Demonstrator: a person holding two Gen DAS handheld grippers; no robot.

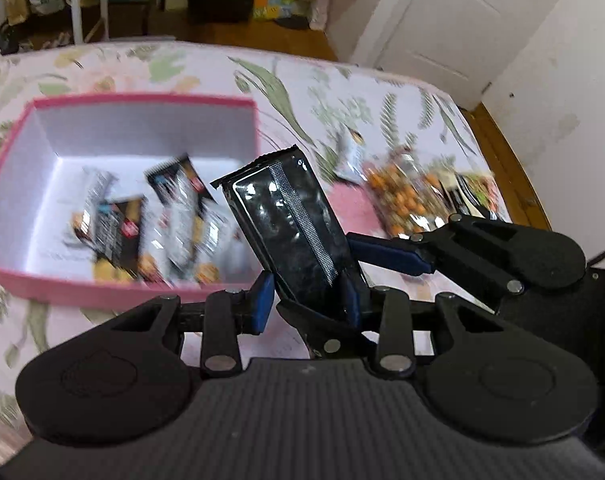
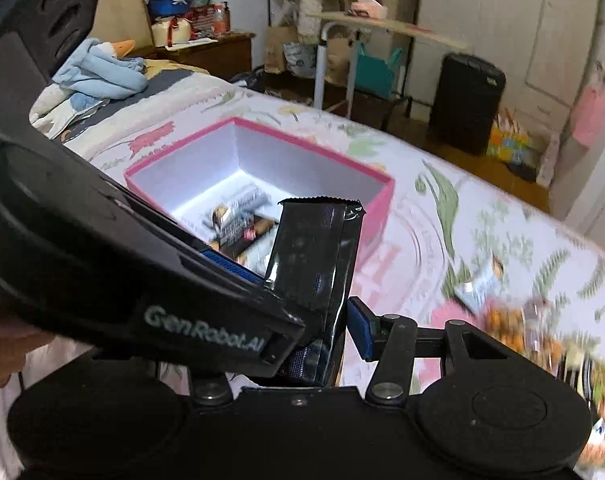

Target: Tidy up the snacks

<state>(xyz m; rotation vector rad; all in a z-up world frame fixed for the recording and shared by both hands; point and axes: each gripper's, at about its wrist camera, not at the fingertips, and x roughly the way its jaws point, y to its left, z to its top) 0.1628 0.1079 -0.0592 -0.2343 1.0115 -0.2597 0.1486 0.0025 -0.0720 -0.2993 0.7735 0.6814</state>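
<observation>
Left gripper [image 1: 306, 300]: we pinch the black packet [image 1: 290, 224] at lower centre.
Right gripper [image 2: 322, 340]: clamps the same packet.
Risk: uneven release drops it outside the pink box [image 1: 6, 168].

- snack bars [image 1: 150, 220] in pink box [image 1: 142, 100], about 9 o'clock in left view: motion-blurred, labels unreadable
- loose snack pile [image 1: 414, 196] on bed, 2 o'clock: smeared, types unclear
- black wrapper [image 2: 310, 256] lower end hidden behind left gripper [image 2: 286, 344] in right view
- right gripper [image 2: 342, 340]: left finger covered, grip unclear
</observation>
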